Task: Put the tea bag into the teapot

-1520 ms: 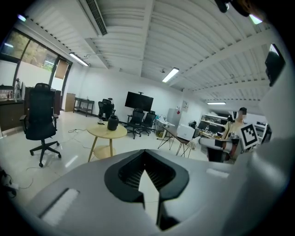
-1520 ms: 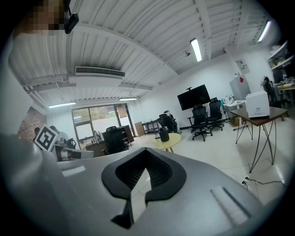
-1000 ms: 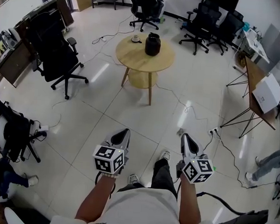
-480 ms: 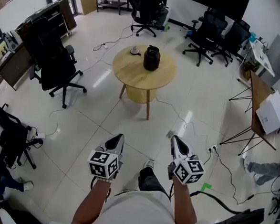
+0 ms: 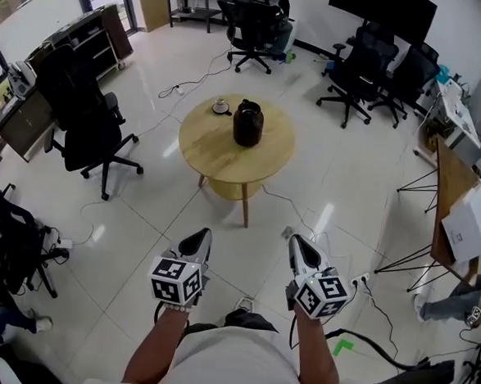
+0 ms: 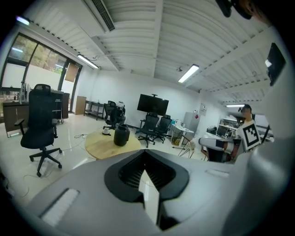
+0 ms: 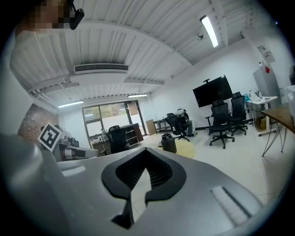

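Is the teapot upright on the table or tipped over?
Upright: the teapot stands on its base near the middle of the round wooden table, both grippers well short of it.

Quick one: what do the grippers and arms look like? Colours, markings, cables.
Left gripper and right gripper: pale grey tapered shells with black ribbed fingers. Each carries a cube of black-and-white square markers. A black cable trails from the right one. The forearms are bare below a white short-sleeved shirt.

The person wears a white shirt (image 5: 236,367) and dark trousers (image 5: 246,320). The left claw (image 5: 201,236) and right claw (image 5: 296,241) are grey, each with a black-and-white marker cube (image 5: 175,279).
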### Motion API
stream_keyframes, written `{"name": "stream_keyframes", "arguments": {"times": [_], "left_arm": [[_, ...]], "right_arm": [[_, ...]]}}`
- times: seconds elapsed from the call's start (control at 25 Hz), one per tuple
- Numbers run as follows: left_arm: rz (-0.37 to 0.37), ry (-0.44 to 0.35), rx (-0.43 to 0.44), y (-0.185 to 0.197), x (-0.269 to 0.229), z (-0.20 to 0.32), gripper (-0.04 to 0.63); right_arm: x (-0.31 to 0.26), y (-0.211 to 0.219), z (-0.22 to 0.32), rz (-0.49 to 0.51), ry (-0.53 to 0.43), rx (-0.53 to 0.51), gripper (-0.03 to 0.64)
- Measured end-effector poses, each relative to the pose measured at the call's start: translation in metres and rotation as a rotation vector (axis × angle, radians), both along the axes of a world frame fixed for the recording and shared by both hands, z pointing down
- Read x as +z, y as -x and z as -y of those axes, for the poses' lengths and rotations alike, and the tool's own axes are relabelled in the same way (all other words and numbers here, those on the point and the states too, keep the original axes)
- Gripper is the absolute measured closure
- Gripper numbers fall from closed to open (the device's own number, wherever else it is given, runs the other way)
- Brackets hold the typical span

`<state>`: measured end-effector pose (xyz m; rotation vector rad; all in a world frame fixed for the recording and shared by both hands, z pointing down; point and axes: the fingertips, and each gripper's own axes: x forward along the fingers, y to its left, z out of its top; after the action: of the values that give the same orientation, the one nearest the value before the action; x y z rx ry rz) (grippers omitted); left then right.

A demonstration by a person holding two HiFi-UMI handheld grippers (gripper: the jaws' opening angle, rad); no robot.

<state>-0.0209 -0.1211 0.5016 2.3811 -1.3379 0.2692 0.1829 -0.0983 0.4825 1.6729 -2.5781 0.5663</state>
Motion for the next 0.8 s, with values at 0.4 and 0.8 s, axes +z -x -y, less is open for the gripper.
{"name": "stream_keyframes", "arguments": {"times": [0.4, 0.8], "left_arm": [[0.047, 0.013, -0.036, -0.021, 0.004, 0.040, 0.583], [0.034, 0.017, -0.022, -0.034, 0.011, 0.116, 0.583]], "right_arm": [[0.012, -0.023, 0.051, 0.036, 0.017, -0.049, 0.615], [0.015, -0.034, 0.114, 0.023, 0.012, -0.049, 0.615]]}}
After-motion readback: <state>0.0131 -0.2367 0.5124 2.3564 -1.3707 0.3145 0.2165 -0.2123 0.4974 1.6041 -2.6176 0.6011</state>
